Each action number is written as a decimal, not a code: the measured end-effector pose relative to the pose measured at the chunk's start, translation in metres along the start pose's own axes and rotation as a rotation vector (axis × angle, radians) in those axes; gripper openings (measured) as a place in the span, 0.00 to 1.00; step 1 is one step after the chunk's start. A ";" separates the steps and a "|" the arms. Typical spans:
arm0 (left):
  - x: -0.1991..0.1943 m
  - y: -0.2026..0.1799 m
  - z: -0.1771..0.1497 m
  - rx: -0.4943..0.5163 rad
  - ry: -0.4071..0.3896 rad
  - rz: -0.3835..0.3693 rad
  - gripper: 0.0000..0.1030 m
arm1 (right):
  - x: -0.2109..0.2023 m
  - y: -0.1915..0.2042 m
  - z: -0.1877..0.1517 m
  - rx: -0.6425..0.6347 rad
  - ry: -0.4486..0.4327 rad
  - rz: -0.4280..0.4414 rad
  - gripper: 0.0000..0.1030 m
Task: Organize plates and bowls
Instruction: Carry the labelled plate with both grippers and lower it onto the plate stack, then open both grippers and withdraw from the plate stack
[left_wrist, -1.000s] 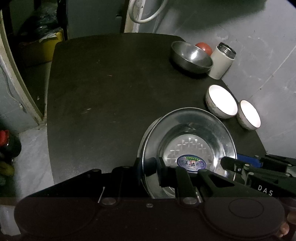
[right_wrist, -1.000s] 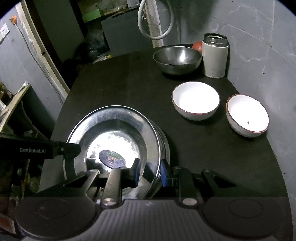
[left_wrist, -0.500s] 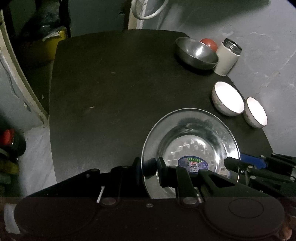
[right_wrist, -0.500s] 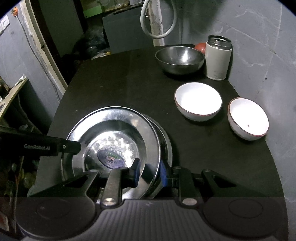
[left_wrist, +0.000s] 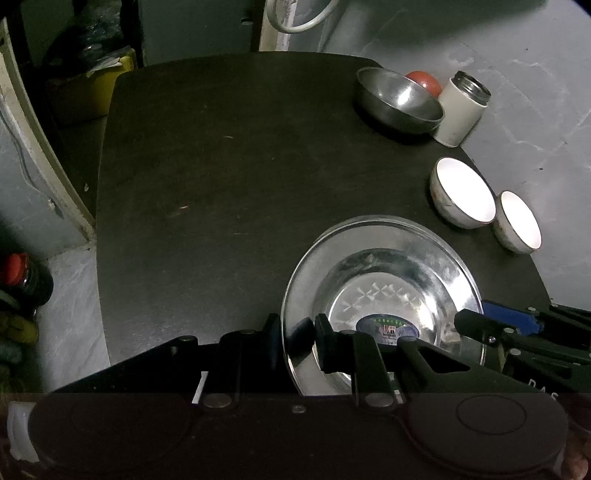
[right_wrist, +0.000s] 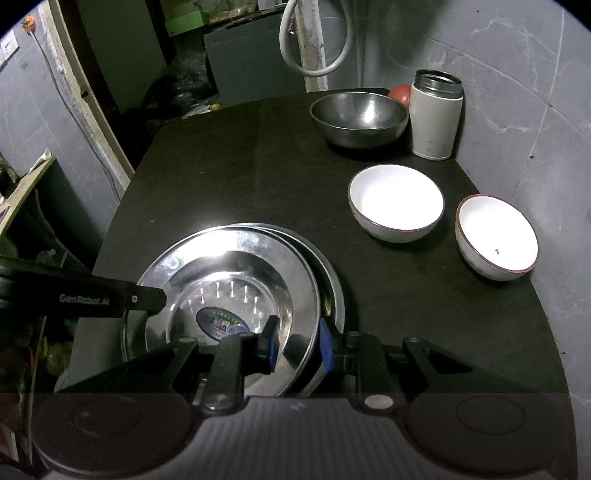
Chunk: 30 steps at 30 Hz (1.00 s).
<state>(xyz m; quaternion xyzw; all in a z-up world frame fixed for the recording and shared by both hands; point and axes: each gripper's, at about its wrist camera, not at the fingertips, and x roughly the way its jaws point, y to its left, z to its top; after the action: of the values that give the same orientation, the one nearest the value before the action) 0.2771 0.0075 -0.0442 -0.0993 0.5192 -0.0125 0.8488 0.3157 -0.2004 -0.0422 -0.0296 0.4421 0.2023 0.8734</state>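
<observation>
Left tool (left_wrist: 297, 341) and right tool (right_wrist: 295, 343) each clamped on rim of round shiny steel plate (right_wrist: 229, 288) (second plate (right_wrist: 330, 288) beneath); two glossy white bowls (right_wrist: 397, 201) ahead-right on matte black surface (left_wrist: 221, 184).

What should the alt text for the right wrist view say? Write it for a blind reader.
The right gripper pinches the rim of a steel plate stacked on another, on a dark table. Beyond stand two white bowls, a steel bowl and a white flask.
</observation>
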 end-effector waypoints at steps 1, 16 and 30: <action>0.000 0.000 0.000 0.000 -0.001 0.000 0.20 | 0.000 0.000 0.000 -0.001 -0.001 -0.002 0.25; 0.000 0.001 0.000 0.008 -0.020 -0.004 0.24 | -0.002 0.001 -0.001 0.005 -0.013 -0.006 0.27; -0.011 0.003 0.007 -0.002 -0.074 0.037 0.64 | -0.007 -0.003 -0.002 0.029 -0.040 -0.005 0.45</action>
<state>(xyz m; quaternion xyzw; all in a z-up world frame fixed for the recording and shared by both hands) 0.2780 0.0128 -0.0325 -0.0908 0.4891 0.0075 0.8674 0.3120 -0.2057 -0.0381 -0.0139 0.4272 0.1943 0.8829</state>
